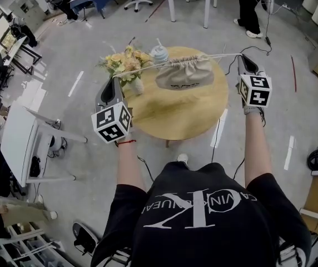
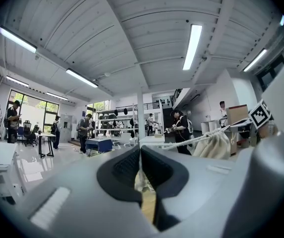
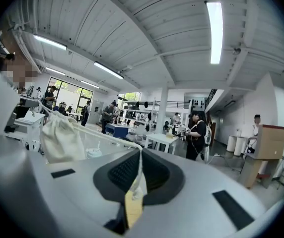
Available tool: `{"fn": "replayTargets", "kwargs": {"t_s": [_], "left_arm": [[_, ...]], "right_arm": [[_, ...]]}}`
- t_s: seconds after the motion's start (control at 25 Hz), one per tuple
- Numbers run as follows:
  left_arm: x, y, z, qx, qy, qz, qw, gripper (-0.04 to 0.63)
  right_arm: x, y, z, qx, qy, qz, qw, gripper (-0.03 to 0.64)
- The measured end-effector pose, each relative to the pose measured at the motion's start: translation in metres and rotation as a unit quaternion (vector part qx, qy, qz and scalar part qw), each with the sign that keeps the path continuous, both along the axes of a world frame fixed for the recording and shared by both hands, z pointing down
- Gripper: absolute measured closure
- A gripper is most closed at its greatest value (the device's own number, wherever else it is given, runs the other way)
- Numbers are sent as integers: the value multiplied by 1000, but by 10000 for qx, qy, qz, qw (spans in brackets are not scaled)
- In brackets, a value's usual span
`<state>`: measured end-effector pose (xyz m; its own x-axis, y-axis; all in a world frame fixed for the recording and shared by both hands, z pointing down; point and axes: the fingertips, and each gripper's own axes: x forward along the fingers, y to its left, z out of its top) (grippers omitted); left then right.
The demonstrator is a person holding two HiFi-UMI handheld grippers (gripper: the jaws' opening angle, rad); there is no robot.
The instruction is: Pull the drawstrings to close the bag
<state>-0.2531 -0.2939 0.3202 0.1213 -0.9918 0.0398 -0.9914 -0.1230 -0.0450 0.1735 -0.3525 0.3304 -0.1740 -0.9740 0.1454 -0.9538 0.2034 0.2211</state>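
Head view: bag [image 1: 184, 74] over table [image 1: 181, 118], far half

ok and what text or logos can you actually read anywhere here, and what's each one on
"CK": big white logo, upside down in the head view, on the person's black t-shirt
"CALVIN": smaller letters across that logo; the rest is unclear
drawstring bag: small dark print, too small to read
cubes on the left gripper and right gripper: square markers, no words
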Motion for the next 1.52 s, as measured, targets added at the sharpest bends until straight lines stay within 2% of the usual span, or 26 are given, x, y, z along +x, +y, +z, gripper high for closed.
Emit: {"fn": "replayTargets", "kwargs": {"t_s": [0.2,0.32,0.52,0.6,0.72,1.0,1.52], "left_arm": [[-8,2,-6,30,57,-55,10000,580],[-8,7,-12,98,-128,-35,9999,580],[-19,10,-2,54,86,-64,9999,580],[-20,9,-2,43,38,-140,9999,580],[-12,5,-8,46,-206,-276,9994,580],[13,0,-25,332,-203,-91,9992,580],[44,-5,-70,856,-265,242,9957,578]], "right_arm": [[12,-2,-2,10,-20,29,10000,597],[20,1,-6,42,-48,73,10000,597],[12,3,-3,66,-202,25,9998,597],[12,1,-2,52,-200,21,9998,597],[4,-3,-10,52,-79,-41,9999,598],[-33,-2,-34,326,-166,-422,9984,598],[-56,6,-76,792,-158,-706,9942,598]]}}
